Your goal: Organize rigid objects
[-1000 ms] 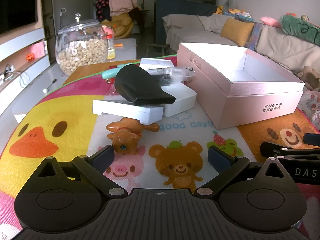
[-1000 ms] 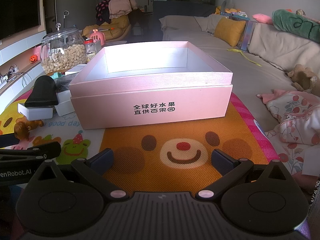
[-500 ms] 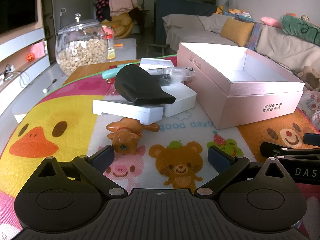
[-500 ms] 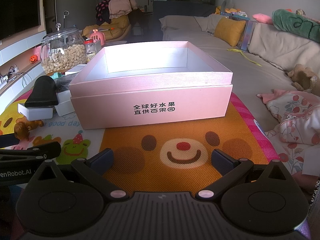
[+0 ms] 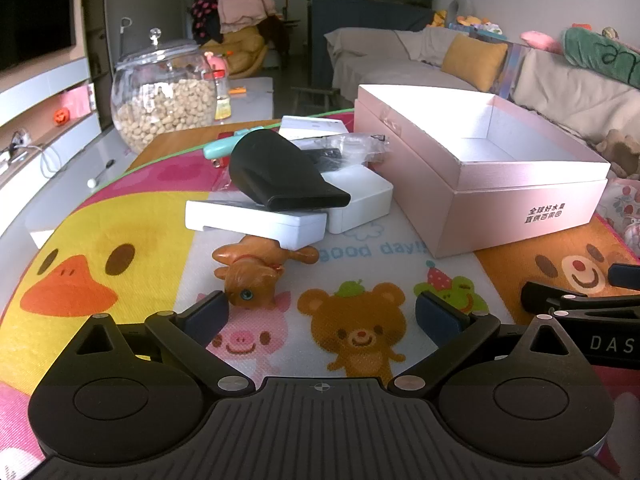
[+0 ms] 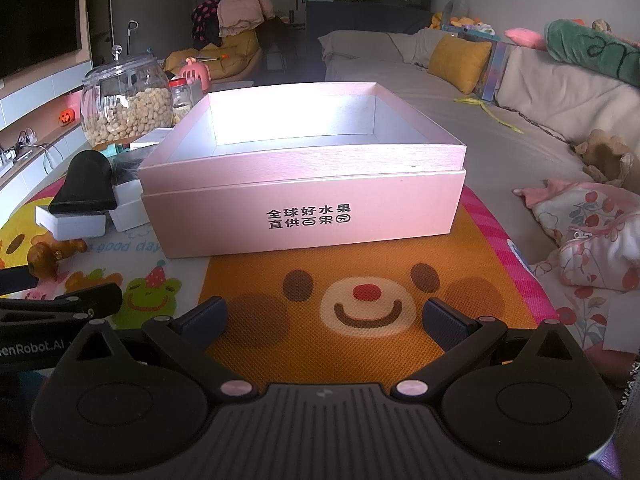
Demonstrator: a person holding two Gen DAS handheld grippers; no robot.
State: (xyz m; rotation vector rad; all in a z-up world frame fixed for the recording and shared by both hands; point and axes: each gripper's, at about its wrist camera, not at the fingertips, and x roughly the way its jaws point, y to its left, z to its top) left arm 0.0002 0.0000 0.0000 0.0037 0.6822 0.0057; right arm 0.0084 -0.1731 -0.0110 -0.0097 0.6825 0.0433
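Covering the table, a cartoon mat; sofa behind, seemingly; both fingers spread, empty.

My left gripper and right gripper are both showing matte black ribbed bodies with round side discs, silver pivot screws and dark blue finger pads, and white lettering is running along the black side of each.

We see only part of the brown toy dog — its back lies under the white box; the pink box hides its own floor behind the near wall.
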